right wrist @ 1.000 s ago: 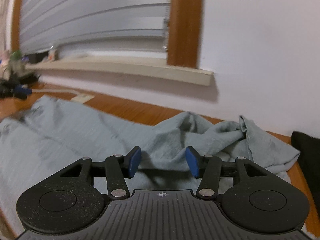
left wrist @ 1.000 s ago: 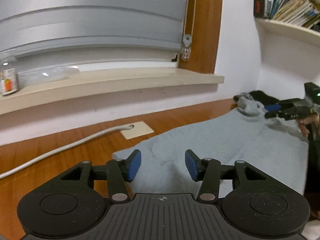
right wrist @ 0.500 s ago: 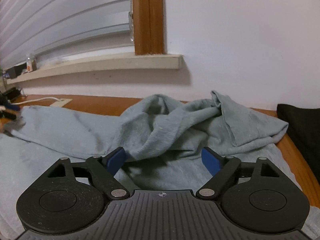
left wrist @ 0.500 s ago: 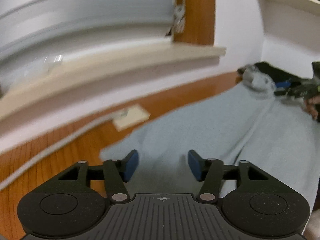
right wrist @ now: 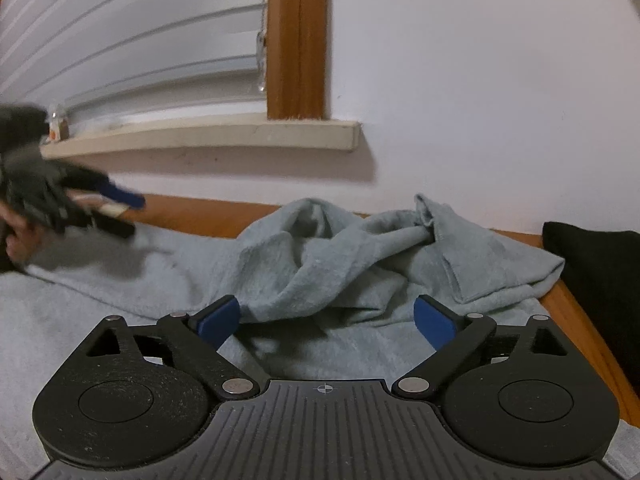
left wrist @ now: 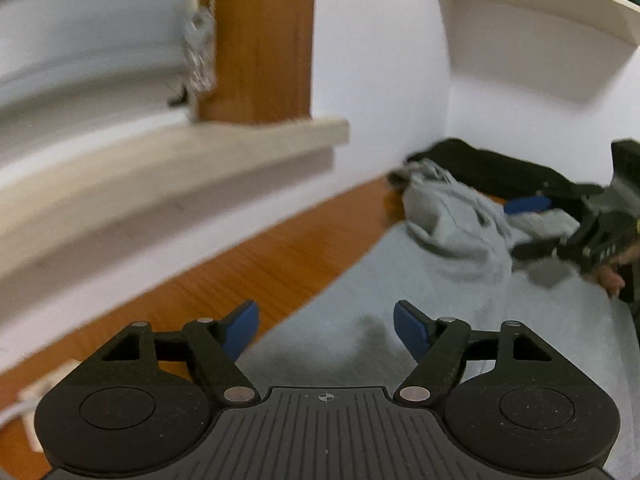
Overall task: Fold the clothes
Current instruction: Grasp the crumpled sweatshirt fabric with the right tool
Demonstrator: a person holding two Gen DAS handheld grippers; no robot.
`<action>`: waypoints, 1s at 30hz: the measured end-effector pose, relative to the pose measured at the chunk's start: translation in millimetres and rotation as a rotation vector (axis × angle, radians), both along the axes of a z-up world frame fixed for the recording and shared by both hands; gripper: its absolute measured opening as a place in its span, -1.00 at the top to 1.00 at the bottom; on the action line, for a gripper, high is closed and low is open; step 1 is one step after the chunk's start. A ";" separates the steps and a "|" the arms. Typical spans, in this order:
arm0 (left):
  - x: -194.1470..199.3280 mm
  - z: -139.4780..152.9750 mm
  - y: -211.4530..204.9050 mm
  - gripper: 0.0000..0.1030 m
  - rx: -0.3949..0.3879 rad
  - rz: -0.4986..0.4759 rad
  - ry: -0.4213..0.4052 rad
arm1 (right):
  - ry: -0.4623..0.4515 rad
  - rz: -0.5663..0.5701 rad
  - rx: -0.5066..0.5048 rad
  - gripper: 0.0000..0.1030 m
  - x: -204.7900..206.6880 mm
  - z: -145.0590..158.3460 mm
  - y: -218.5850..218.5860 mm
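The grey sweatshirt lies spread on the wooden tabletop, mostly flat toward the left but bunched into a crumpled heap at about 12 o'clock in the right wrist view, just ahead of the right gripper. That gripper's jaws are opening wide with a ridge of the heap lying between the blue pads, which are not pressing it. The left gripper hovers over the flat part of the cloth near its edge, its jaws also opening, nothing held; in the right view it appears blurred at 9 o'clock. The step in hand looks like taking hold of the bunched part to spread it before any fold. To do it well, pinch a single layer at a seam or cuff rather than the whole wad, and pin the flat side with the left. A black garment sits at 3 o'clock, just beside the heap; keep it out of the grip.
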State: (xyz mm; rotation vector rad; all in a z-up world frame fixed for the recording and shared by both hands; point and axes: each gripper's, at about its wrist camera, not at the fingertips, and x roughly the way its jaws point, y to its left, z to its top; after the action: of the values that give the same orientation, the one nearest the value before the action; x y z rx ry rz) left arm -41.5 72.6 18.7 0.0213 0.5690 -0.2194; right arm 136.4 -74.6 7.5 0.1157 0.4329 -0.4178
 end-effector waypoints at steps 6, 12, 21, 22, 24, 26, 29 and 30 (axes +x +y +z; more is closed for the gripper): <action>5.8 -13.1 -3.1 -0.67 0.007 -0.015 0.056 | -0.063 -0.004 -0.022 -0.89 -15.5 5.2 0.5; 7.6 -13.8 0.6 -0.68 0.001 0.016 0.079 | 0.025 -0.104 -0.098 -0.85 -14.3 24.0 -34.2; 5.5 -11.2 -4.7 -0.79 0.046 0.015 0.060 | 0.151 -0.168 0.043 -0.21 36.7 13.4 -109.8; 5.6 -11.1 -4.3 -0.79 0.044 0.015 0.061 | 0.174 -0.176 0.031 -0.21 42.9 10.7 -111.8; 5.4 -11.0 -3.3 -0.80 0.039 0.019 0.062 | 0.200 -0.183 0.032 -0.07 51.6 7.7 -116.8; 4.5 -10.6 -3.1 -0.81 0.038 0.022 0.059 | 0.230 -0.182 0.015 0.32 55.8 7.1 -118.0; 2.7 -10.0 -3.9 -0.83 0.043 0.022 0.054 | 0.238 -0.205 -0.010 0.66 48.5 17.9 -115.3; 2.8 -9.9 -3.4 -0.83 0.040 0.022 0.056 | 0.226 -0.222 -0.020 0.74 42.4 24.9 -113.0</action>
State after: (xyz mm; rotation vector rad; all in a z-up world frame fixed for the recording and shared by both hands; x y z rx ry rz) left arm -38.6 69.2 8.8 0.0476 0.6292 -0.1873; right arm 178.8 -187.6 32.4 0.0974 0.6410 -0.6574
